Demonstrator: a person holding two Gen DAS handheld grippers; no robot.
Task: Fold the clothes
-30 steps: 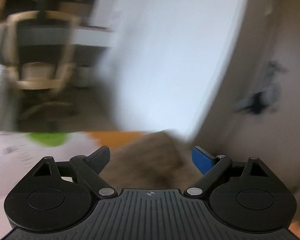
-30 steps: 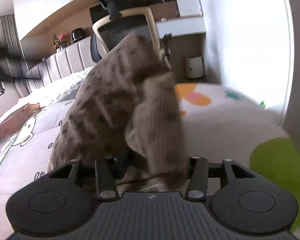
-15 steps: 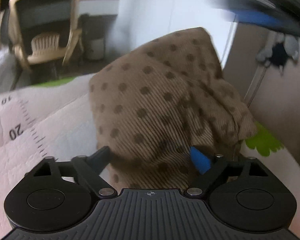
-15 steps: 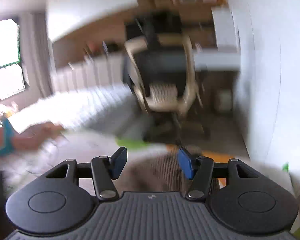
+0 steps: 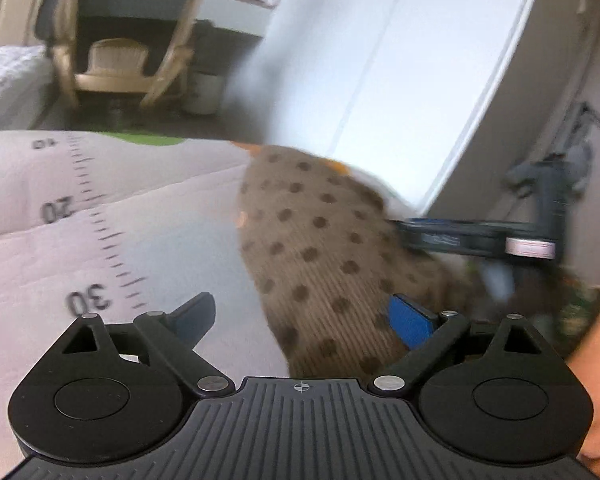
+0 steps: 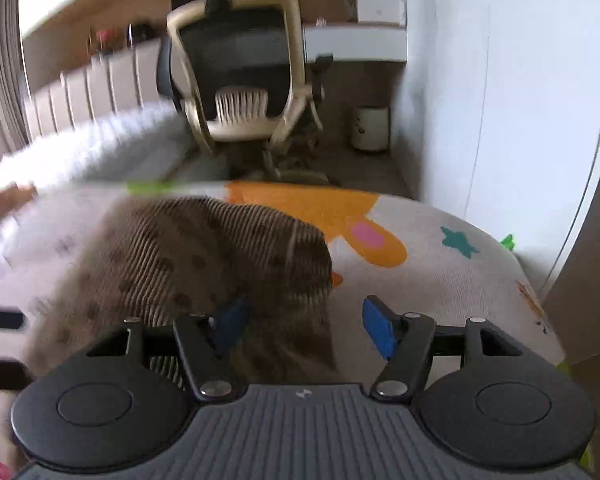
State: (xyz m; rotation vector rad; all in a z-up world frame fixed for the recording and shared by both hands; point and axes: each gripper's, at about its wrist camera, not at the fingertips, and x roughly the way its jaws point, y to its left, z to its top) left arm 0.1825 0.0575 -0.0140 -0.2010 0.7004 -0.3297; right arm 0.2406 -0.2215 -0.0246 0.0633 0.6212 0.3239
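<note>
The brown dotted garment (image 6: pixel 204 264) lies heaped on the printed mat (image 6: pixel 439 280), just ahead of both claws. The right claw (image 6: pixel 300 324) is opening, cloth between its jaws but not pinched. The left claw (image 5: pixel 300 320) stands wide, cloth against its right pad only. Ribbed knit, soft, light and floppy, likely to slump; best taken at a hem or corner, one claw each side

Between the fingers lies ribbed, matt brown cloth (image 6: pixel 204 256) with dark dots; beyond them, a soft, nubbly mat (image 6: pixel 439 280).
</note>
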